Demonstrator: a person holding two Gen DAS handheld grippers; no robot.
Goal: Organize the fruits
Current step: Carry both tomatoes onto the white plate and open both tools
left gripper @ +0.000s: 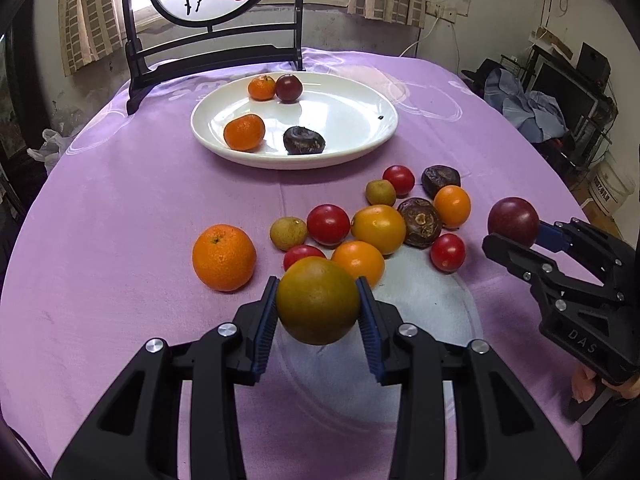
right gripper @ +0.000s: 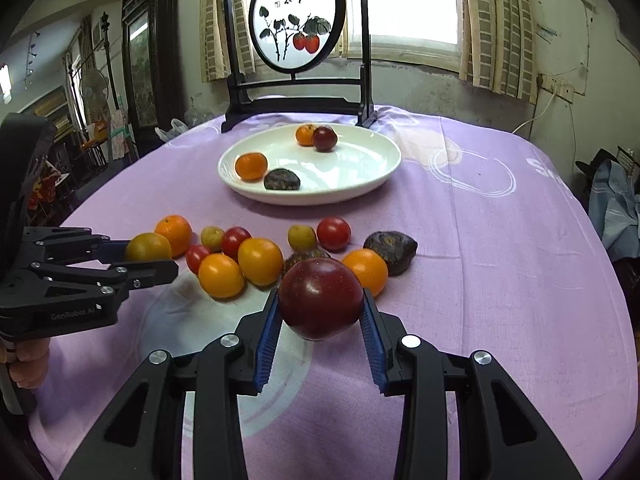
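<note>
My left gripper (left gripper: 318,304) is shut on a greenish-orange citrus fruit (left gripper: 318,300), held above the purple cloth; it also shows in the right wrist view (right gripper: 148,247). My right gripper (right gripper: 320,304) is shut on a dark red plum (right gripper: 320,298), also seen at the right of the left wrist view (left gripper: 513,222). A white plate (left gripper: 352,120) at the back holds two mandarins, a dark plum and a dark wrinkled fruit. A loose pile of fruit (left gripper: 376,228) lies on the cloth between plate and grippers: oranges, red tomatoes, small yellow-green fruits, dark wrinkled ones. A large orange (left gripper: 224,258) lies apart at left.
A black-framed round painted screen (right gripper: 298,20) stands behind the plate. The round table is covered with a purple cloth (left gripper: 120,200). Room clutter lies beyond the table's right edge.
</note>
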